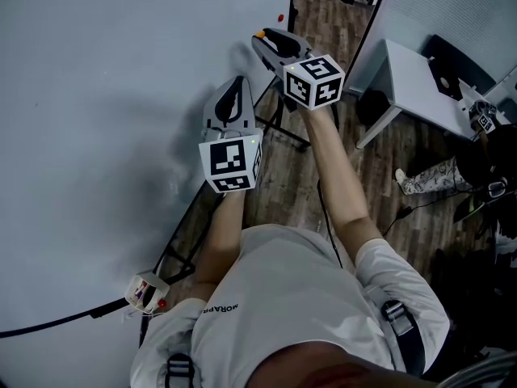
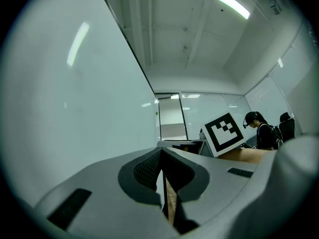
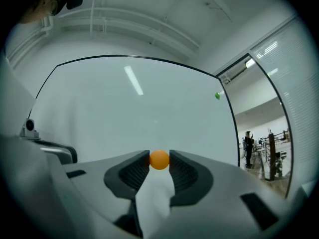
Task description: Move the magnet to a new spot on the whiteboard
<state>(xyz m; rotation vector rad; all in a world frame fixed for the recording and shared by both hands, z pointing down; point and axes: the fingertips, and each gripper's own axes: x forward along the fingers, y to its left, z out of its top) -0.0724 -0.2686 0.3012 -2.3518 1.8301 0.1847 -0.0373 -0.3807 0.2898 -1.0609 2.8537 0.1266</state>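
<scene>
A small orange ball-shaped magnet (image 3: 159,160) sits pinched between the pads of my right gripper (image 3: 159,161), right in front of the whiteboard (image 3: 124,113). In the head view the right gripper (image 1: 261,36) points at the board's right part (image 1: 97,95), and the orange magnet (image 1: 260,33) shows at its tip. Whether the magnet touches the board I cannot tell. My left gripper (image 1: 235,83) hangs lower and nearer, beside the board, with its jaws together and nothing in them (image 2: 162,152).
A small green magnet (image 3: 217,95) sticks near the board's right edge. The board's black stand legs (image 1: 284,128) rest on the wooden floor. A white table (image 1: 420,87) and a seated person (image 1: 452,172) are at the right. A small device with a cable (image 1: 145,291) lies at the lower left.
</scene>
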